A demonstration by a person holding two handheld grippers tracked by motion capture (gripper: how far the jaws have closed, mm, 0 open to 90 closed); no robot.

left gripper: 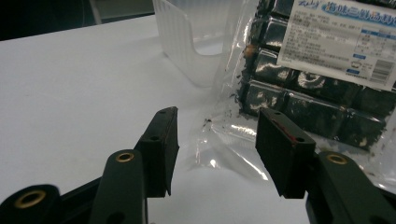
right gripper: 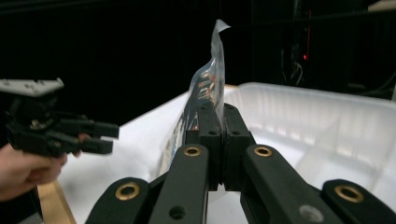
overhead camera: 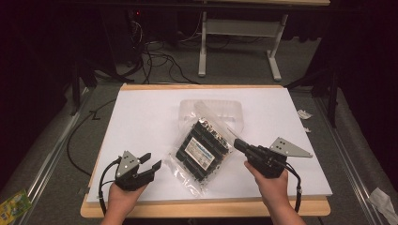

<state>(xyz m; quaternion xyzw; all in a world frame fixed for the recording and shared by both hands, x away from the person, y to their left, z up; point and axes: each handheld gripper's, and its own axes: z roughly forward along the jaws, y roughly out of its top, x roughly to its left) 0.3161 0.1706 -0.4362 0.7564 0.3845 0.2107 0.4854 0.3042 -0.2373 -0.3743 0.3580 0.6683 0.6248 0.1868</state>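
A clear plastic bag [overhead camera: 202, 151] packed with small dark wrapped blocks and marked with a white printed label is found near the middle of the desk [overhead camera: 141, 117], a little toward the near edge, and is laid slantwise with its upper end resting against a translucent plastic tray [overhead camera: 211, 108]. The tray is set just behind the bag, toward the far edge of the desk. In the right gripper view the bag's clear edge [right gripper: 210, 79] is seen standing up out of the closed jaws, and the tray's pale wall [right gripper: 322, 116] is spread out behind it.

The bag's right edge is pinched by the right gripper [overhead camera: 238, 145], whose jaws are pressed fully together on the thin film; this gripper is held by the right hand [overhead camera: 272, 187] near the right part of the near edge. In the right gripper view the two black pads are shown flat against each other with the film caught between them.

The left gripper [overhead camera: 151, 160] is held by the left hand [overhead camera: 121, 199] close to the near left corner of the desk, just beside the bag's lower left end. Its jaws are parted about halfway, and nothing is gripped by them. In the left gripper view the bag's crumpled clear corner [left gripper: 224, 149] is seen on the white surface beyond the gap, apart from both pads, with the label [left gripper: 343, 39] farther off.

The desk is covered by a white sheet, and a wooden rim is shown along its near edge.
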